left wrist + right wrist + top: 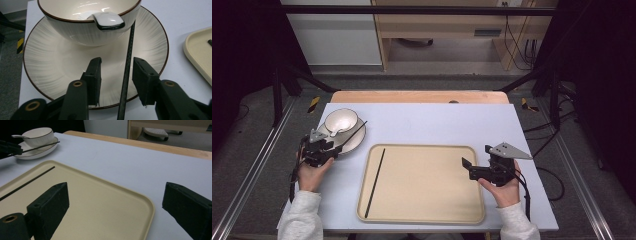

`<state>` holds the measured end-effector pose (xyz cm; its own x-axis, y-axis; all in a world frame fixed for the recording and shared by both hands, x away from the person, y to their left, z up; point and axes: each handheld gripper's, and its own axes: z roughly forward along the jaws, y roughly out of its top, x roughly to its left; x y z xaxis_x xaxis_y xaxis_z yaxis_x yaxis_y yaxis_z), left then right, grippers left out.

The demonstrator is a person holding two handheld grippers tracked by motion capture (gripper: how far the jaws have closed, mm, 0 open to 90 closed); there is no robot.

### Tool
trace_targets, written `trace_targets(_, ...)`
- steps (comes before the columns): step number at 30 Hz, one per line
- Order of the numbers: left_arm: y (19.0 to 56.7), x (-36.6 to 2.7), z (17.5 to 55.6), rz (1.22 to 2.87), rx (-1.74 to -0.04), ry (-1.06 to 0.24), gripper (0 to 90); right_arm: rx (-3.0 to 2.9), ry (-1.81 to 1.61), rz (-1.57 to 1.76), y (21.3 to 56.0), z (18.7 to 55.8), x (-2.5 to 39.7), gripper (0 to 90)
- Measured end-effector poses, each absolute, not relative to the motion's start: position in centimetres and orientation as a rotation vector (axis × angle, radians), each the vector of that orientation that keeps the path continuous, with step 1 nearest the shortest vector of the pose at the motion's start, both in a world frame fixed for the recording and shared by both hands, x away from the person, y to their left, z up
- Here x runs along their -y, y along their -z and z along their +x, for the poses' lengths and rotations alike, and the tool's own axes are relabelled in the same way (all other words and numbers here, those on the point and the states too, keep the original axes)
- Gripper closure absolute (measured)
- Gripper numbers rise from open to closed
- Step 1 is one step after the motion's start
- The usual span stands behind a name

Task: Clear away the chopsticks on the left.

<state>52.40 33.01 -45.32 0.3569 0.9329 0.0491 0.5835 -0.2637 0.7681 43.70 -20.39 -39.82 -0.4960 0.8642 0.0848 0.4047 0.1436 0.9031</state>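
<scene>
A white bowl [341, 120] with a spoon [110, 21] in it stands on a white ribbed plate [357, 141] at the table's left. One black chopstick [128, 62] lies across the plate and leans against the bowl. My left gripper [117, 80] is open, and the chopstick runs between its jaws, nearer the right one. A second chopstick [374, 182] lies along the left side of the beige tray [427, 195]. My right gripper [468, 169] is held wide open with nothing in it, over the tray's right edge [147, 207].
The tray sits in the middle of the pale blue table top [437, 122]. A wooden strip [419, 96] runs along the far edge. Beyond it are a cabinet and cables on the floor.
</scene>
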Motion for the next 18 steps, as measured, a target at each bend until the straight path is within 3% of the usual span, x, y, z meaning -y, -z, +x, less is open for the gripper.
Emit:
trace_targets(10,45.81,-32.73,52.98,1.983,-1.283,-0.636,78.8,-1.975,-1.313,1.21,39.99,43.82,20.28,7.2)
trace_targets(18,45.63,-32.2,52.82,2.005,-1.249,-0.617,84.3,-1.978,-1.308,1.214,40.05,43.82,20.31,7.2)
